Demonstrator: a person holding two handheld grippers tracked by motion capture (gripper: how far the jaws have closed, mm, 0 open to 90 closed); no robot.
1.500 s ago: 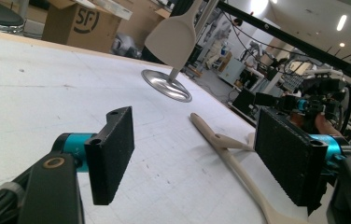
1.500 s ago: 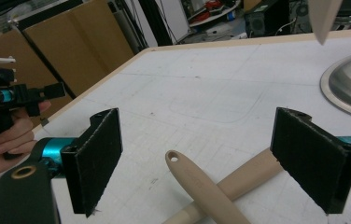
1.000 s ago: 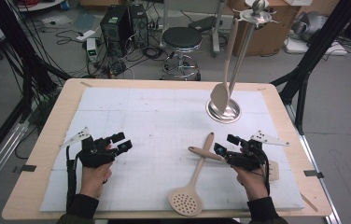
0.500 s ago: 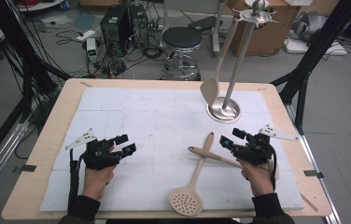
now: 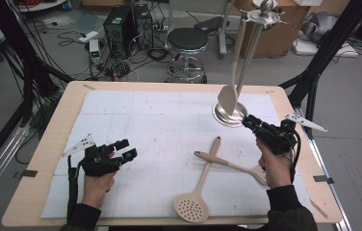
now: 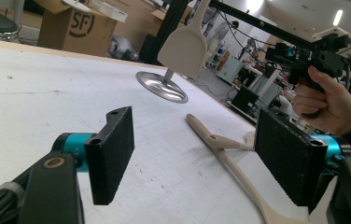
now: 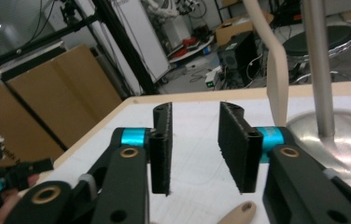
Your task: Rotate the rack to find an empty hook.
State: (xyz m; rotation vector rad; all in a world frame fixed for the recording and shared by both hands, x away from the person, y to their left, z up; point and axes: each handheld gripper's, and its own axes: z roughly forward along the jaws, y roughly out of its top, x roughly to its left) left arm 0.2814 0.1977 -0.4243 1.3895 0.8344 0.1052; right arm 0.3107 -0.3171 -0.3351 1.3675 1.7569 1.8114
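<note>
The right gripper [image 5: 247,121], jaws just narrowed to a partial gap with nothing between them, is raised at the table's right, near the round steel base of a utensil stand [image 5: 228,114] where a beige spatula [image 5: 233,72] hangs. The left gripper [image 5: 124,149], wide open and empty, rests near left. A beige slotted spoon [image 5: 199,188] and a beige wooden spoon [image 5: 232,165] lie crossed on the white mat [image 5: 160,125], near centre-right.

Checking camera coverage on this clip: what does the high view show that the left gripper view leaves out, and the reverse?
The high view adds the skimmer's perforated head, the stand's hooked top and the whole left gripper, open over the table. The left gripper view adds the rough faces of that gripper's pads and a ceiling light. Shared: the hanging spatula, the stand's round metal base and the wooden utensil crossing the skimmer's handle.
</note>
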